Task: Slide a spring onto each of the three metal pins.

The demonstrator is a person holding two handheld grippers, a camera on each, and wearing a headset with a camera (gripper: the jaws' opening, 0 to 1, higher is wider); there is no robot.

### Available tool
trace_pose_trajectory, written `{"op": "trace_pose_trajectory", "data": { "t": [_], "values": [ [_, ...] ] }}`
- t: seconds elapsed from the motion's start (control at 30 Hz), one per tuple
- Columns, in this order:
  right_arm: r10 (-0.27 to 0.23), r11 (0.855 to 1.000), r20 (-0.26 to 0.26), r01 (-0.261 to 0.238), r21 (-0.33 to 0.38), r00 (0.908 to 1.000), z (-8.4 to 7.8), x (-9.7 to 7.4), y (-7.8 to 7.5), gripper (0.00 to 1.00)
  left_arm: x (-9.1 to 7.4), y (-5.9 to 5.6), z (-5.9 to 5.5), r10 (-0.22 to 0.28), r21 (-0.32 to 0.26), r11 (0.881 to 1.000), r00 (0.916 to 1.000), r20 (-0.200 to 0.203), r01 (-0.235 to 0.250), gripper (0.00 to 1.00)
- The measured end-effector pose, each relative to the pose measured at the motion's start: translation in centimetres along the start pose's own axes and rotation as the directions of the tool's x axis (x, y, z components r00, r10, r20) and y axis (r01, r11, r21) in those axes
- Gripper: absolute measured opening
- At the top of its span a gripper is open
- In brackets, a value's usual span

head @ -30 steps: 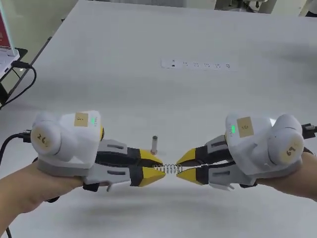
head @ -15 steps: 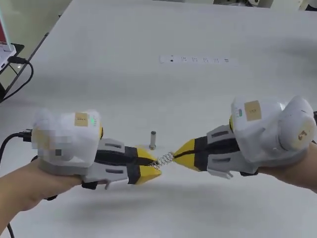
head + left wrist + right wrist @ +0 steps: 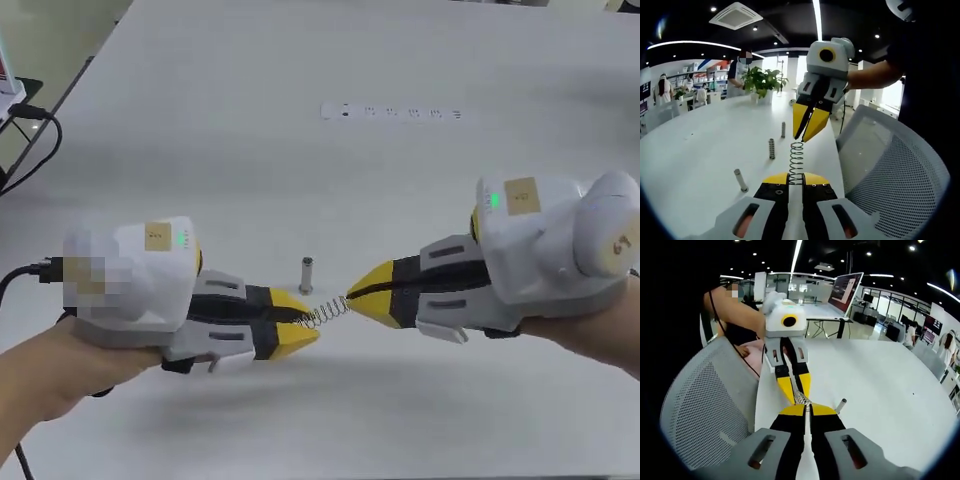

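Your left gripper is pinching one end of the spring, hanging above the tabletop's near edge; your right gripper is pinching the other (both clamped tight). Pulling unevenly, you're risking it snapping free past the bare pin.

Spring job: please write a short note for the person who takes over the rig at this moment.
Left gripper: shut on one end of the spring.
Right gripper: shut on the other end.
Nearest pin is bare. In the left gripper view the middle pin seems already fitted; the far pin is too small to tell.
Left to do: slide this spring onto the bare pin.
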State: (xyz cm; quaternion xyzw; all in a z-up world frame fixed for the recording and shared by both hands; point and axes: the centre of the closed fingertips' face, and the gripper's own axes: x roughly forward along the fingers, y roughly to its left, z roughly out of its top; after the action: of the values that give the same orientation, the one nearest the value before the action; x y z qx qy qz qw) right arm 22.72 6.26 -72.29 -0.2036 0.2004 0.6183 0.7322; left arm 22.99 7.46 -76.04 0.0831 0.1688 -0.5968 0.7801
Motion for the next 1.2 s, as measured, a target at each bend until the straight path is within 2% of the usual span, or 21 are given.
{"op": "trace_pose_trajectory", "data": {
  "t": [0.03,0.1,0.47,0.63,0.8,0.97,1.2],
  "values": [
    [0.003,1.000,-0.004,-0.003,0.019,1.0000,-0.1,0.0,0.0,0.07,0.0,0.0,0.0,-0.001,0.000,1.000,1.0000,-0.001,0.001,0.01],
    [-0.008,1.000,-0.007,0.008,-0.020,0.9999,-0.3,-0.1,-0.3,0.03,0.0,-0.1,0.0,-0.005,0.002,1.000,1.0000,-0.004,0.005,0.01],
    [0.010,1.000,-0.013,-0.009,0.026,0.9999,-1.1,0.1,-0.1,0.10,0.0,-0.1,0.1,-0.012,0.008,1.000,0.9999,0.001,0.012,0.01],
    [0.026,0.998,-0.010,-0.026,0.049,0.9996,-1.4,0.5,0.2,0.14,0.0,-0.4,0.5,-0.026,0.018,1.000,0.9996,0.008,0.026,0.01],
    [0.044,0.997,0.012,-0.045,0.069,0.9989,-1.0,0.7,0.6,0.11,0.1,-0.9,0.8,-0.047,0.029,0.998,0.9988,0.010,0.047,0.01],
    [0.055,0.996,0.021,-0.057,0.075,0.9982,-1.0,0.6,0.7,0.09,0.1,-0.9,0.8,-0.047,0.030,0.998,0.9988,0.013,0.047,0.01],
    [0.067,0.997,0.024,-0.068,0.045,0.9975,-0.8,0.7,1.1,0.08,0.3,-1.0,0.6,-0.052,0.037,0.998,0.9987,0.000,0.052,0.01]
  ]
}}
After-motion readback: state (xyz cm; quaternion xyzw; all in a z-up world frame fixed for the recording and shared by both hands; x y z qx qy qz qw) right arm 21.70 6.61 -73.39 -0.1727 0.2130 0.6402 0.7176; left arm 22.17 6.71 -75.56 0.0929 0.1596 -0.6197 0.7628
